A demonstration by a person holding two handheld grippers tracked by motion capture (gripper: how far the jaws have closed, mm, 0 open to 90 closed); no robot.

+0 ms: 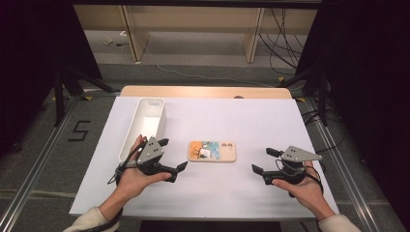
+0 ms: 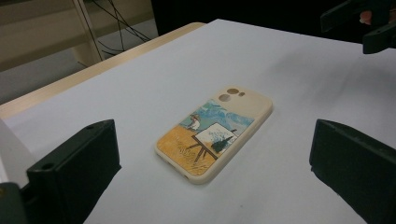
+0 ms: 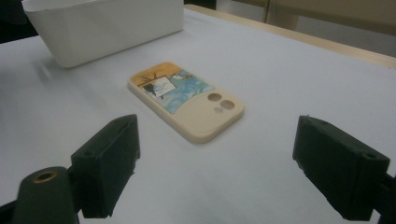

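Note:
A cream phone case (image 1: 212,151) with a painted picture on its back lies flat in the middle of the white table; it is also in the left gripper view (image 2: 215,133) and the right gripper view (image 3: 186,100). My left gripper (image 1: 172,155) rests to the left of the case, pointing at it, jaws wide open with nothing between them (image 2: 212,168). My right gripper (image 1: 262,160) sits to the right of the case, also pointing at it, jaws open and empty (image 3: 212,163). Neither gripper touches the case.
A long white tray (image 1: 144,126) stands at the left of the table, just behind my left hand, and shows as a white bin (image 3: 107,25) in the right gripper view. The table's wooden far edge (image 1: 205,92) lies behind.

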